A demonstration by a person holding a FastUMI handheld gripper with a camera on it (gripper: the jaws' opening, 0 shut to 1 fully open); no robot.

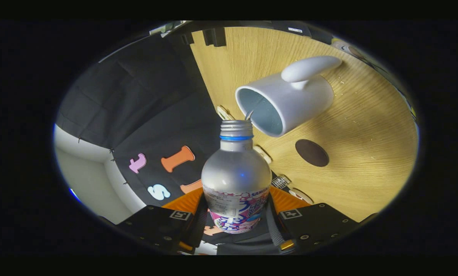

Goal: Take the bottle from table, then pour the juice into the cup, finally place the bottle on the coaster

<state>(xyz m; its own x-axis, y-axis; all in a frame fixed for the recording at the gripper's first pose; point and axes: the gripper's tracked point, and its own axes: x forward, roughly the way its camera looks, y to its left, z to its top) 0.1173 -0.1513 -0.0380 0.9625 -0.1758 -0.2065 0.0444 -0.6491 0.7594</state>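
My gripper [236,214] is shut on a silvery bottle [236,172] with a blue neck ring and a colourful label, one finger on each side of its lower body. The bottle is uncapped and tipped over, its mouth right at the rim of a white mug [290,99] with a pale blue inside. A thin stream of liquid [249,114] runs from the mouth toward the mug's opening. The mug stands on the wooden table [367,134], its handle turned away from the bottle. A round dark brown coaster [312,152] lies on the table close beside the mug.
The whole view is rolled with the tilted gripper. The booth's black cloth wall [148,99] meets the table edge just behind the bottle, with small white clips [225,112] along that edge. Bare wood stretches beyond the mug and coaster.
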